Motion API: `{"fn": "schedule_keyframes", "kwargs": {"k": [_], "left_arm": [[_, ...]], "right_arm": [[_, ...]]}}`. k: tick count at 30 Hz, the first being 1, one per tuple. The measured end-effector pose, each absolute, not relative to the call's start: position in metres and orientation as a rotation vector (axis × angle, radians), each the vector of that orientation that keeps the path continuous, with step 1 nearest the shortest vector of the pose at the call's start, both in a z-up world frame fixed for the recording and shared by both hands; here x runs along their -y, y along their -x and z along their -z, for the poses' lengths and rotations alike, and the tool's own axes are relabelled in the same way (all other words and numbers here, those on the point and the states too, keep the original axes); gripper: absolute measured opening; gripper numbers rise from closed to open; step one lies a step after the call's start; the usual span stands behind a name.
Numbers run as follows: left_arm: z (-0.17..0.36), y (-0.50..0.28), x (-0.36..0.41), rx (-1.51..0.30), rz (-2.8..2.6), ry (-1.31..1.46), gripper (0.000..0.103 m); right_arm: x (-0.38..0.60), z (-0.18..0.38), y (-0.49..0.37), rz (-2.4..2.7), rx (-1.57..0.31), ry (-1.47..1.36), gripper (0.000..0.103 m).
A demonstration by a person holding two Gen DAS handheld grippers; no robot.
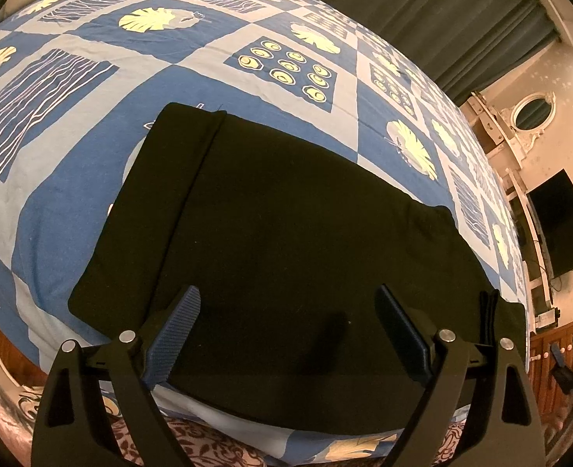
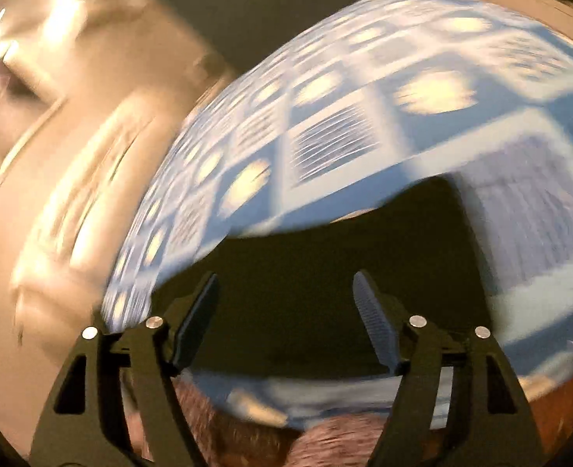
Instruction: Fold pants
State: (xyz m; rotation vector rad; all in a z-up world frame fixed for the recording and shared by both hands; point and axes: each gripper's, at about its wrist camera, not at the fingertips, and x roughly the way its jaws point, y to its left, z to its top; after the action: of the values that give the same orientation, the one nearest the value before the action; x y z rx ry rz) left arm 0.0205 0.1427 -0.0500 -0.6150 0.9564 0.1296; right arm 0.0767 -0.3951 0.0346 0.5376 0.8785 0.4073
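The black pants (image 1: 278,241) lie folded into a flat rectangle on the blue patterned bedsheet (image 1: 92,124), near the bed's front edge. A narrower layer shows along their left side. My left gripper (image 1: 288,307) is open and empty, hovering over the pants' near part. In the blurred right wrist view the pants (image 2: 325,272) lie on the same sheet (image 2: 364,116). My right gripper (image 2: 286,288) is open and empty above their near edge.
Dark curtains (image 1: 422,11) hang beyond the bed. A wall with an oval mirror (image 1: 532,111) and a dark screen (image 1: 563,222) is at the right. A wooden cabinet (image 1: 559,362) stands low right. A floral fabric (image 1: 208,443) lies below the bed edge.
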Motion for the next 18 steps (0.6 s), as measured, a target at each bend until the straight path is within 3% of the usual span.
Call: {"fn": "schedule_keyframes", "kwargs": {"k": [4,9,14,18], "left_arm": [[0.049,-0.021,-0.142,-0.957,-0.131,0.607,0.090],[0.050,-0.022,-0.141,-0.959,-0.129,0.595,0.090],[0.049,-0.021,-0.140,-0.959,-0.129,0.593,0.090],[0.049,-0.021,-0.140,-0.959,-0.128,0.590,0.090]], "right_arm": [[0.476,0.012,-0.075,-0.206,-0.925,-0.720,0.072],[0.492,0.068,-0.075,-0.235,-1.031,-0.878,0.072],[0.483,0.082,-0.078,-0.264,-1.086,-0.819,0.032],[0.488,0.093,-0.076,-0.268,-1.105,-0.805,0.026]]}}
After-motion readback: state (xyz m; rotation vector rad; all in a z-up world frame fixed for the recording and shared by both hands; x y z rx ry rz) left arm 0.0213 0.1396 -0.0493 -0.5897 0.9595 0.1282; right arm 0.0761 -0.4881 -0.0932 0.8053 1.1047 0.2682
